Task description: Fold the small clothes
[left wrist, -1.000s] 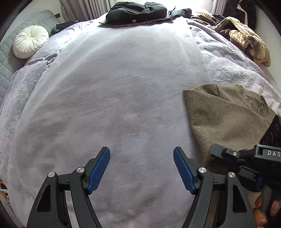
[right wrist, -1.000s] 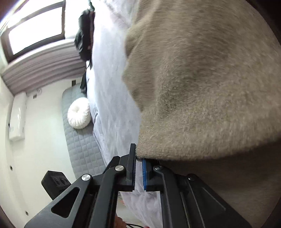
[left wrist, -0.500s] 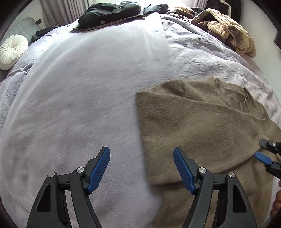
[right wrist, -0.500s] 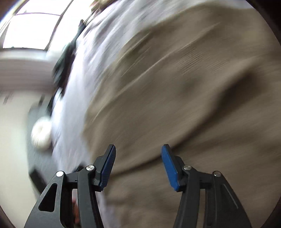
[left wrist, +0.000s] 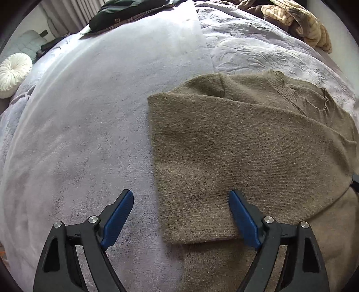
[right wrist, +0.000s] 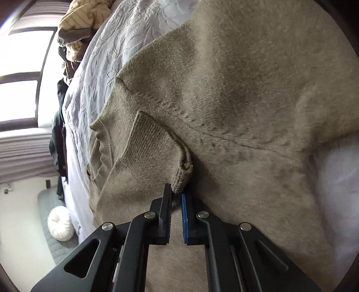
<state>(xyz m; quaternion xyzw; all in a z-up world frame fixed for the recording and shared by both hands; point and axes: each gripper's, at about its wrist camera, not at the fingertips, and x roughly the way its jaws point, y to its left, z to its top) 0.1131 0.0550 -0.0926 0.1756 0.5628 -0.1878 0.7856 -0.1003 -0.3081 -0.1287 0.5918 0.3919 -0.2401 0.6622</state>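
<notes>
A brown knit sweater (left wrist: 242, 143) lies on the lilac blanket (left wrist: 89, 134), with its left side and sleeve folded over the body. My left gripper (left wrist: 180, 213) is open and empty, hovering over the sweater's lower left corner. In the right wrist view the sweater (right wrist: 235, 89) fills the frame. My right gripper (right wrist: 176, 195) is shut on the ribbed cuff (right wrist: 182, 177) of the folded sleeve. A tip of the right gripper (left wrist: 355, 182) shows at the left view's right edge.
A black garment (left wrist: 134, 11) lies at the far end of the bed. A pile of tan and brown clothes (left wrist: 298, 20) lies at the far right. A white round cushion (left wrist: 13, 71) sits at the left on a grey quilted seat.
My right gripper let go of the sweater's edge, opened, then shut on the sleeve cuff. The left gripper moved right, over the sweater's lower left corner.
</notes>
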